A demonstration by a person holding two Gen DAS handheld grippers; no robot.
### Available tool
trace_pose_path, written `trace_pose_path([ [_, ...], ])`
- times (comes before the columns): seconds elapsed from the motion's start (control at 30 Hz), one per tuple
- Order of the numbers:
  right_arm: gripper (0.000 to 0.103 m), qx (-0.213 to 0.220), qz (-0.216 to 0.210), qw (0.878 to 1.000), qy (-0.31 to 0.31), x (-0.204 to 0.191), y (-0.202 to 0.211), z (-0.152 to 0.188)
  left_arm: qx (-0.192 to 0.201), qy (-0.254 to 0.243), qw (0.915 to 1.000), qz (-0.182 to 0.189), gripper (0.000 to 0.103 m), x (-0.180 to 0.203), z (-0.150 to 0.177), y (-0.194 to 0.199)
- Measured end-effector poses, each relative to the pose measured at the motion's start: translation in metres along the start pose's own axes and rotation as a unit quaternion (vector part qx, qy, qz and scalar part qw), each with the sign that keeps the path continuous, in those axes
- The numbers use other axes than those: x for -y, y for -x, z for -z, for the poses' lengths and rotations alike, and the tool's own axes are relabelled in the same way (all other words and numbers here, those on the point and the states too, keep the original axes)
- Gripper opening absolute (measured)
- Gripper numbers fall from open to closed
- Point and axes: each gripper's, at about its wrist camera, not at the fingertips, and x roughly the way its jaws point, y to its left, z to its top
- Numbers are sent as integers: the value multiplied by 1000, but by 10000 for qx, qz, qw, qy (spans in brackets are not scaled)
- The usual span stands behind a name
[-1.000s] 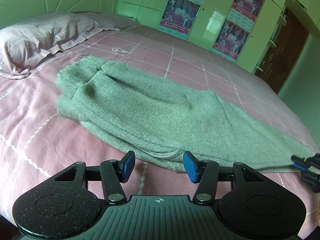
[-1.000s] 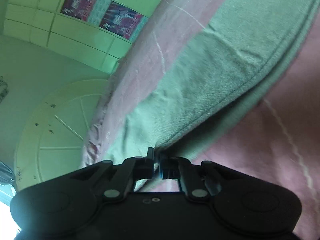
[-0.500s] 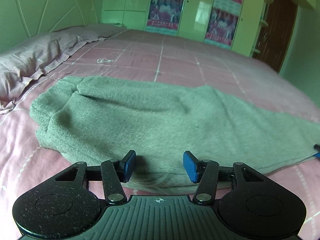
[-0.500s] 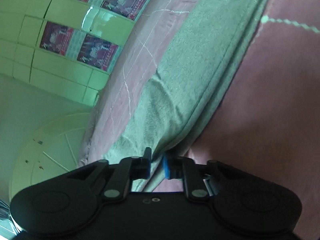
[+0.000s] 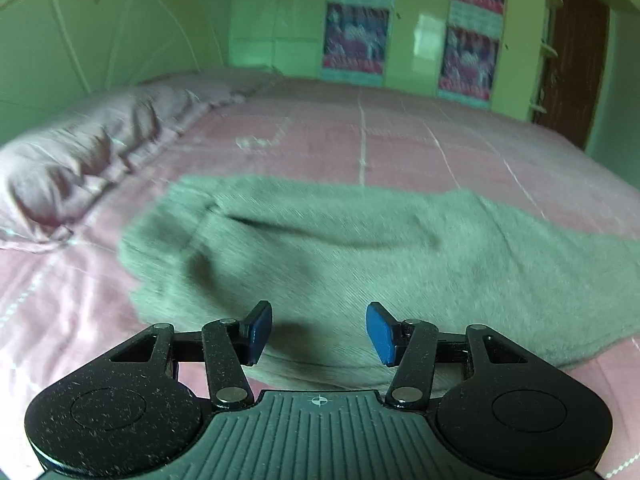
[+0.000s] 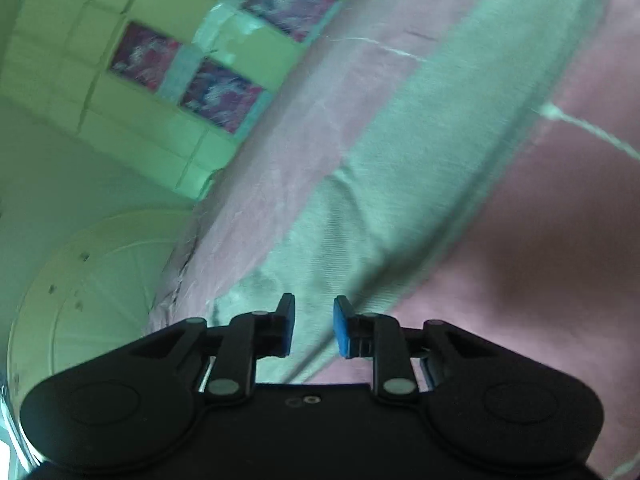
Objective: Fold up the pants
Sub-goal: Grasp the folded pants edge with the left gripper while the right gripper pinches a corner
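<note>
Right claw (image 6: 314,330) now parted off pants (image 6: 420,168) edge, left claw (image 5: 318,334) closer, wide

The grey-green knitted pants (image 5: 340,256) have a fine ribbed, herringbone-like weave with no print, and in the right wrist view the same cloth (image 6: 400,184) reads paler, almost mint. The pink bed cover (image 5: 400,136) carries a grid of thin white lines, which appear as pale dashed stitching in the right wrist view (image 6: 560,208). The crumpled pillow (image 5: 80,160) is a dusty pink-mauve with faint white lines. The cupboard wall (image 5: 412,20) is light green and bears posters (image 5: 356,36) in purple, red and white. The door (image 5: 576,52) is dark brown. The left tool (image 5: 318,332) is speckled black with blue pads (image 5: 382,334); the right tool (image 6: 314,332) is black with blue pads (image 6: 341,332) as well.
</note>
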Motion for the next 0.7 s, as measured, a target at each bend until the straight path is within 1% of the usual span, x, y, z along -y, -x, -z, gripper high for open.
trace_pose_path([
  [0.07,14,-233,-262,9990,279,-20,-23,-9,267,223,9992,-195,53,-14,-2,11],
  [0.13,14,-459,-347,9963,644,-44,-54,-15,368,569,9970,-371,53,-30,-6,14],
  [0.2,14,-717,-432,9901,1127,-75,-93,-19,286,741,9956,-491,53,-44,-10,9],
  [0.3,14,-1198,-486,9789,1583,-116,-153,-13,176,789,9940,-736,53,-60,-15,-3],
  [0.4,14,-1621,-490,9675,1880,-148,-209,1,16,896,9933,-725,53,-73,-18,-19],
  [0.5,14,-1921,-376,9604,1983,-168,-254,17,-277,787,9942,-676,53,-77,-18,-39],
  [0.53,13,-2020,-266,9590,1971,-172,-272,22,-336,778,9941,-678,56,-79,-17,-43],
  [0.57,11,-2069,-72,9578,1995,-177,-290,27,-396,840,9931,-714,65,-83,-15,-47],
  [0.6,4,-2076,126,9570,2023,-178,-303,29,-398,921,9918,-788,74,-87,-13,-49],
  [0.63,3,-2030,223,9582,2005,-178,-313,29,-395,970,9911,-823,76,-90,-11,-50],
  [0.67,3,-1908,251,9620,1938,-176,-320,24,-393,1019,9907,-817,77,-92,-10,-52],
  [0.7,0,-1786,429,9642,1912,-174,-325,20,-379,1038,9905,-814,77,-92,-9,-52],
])
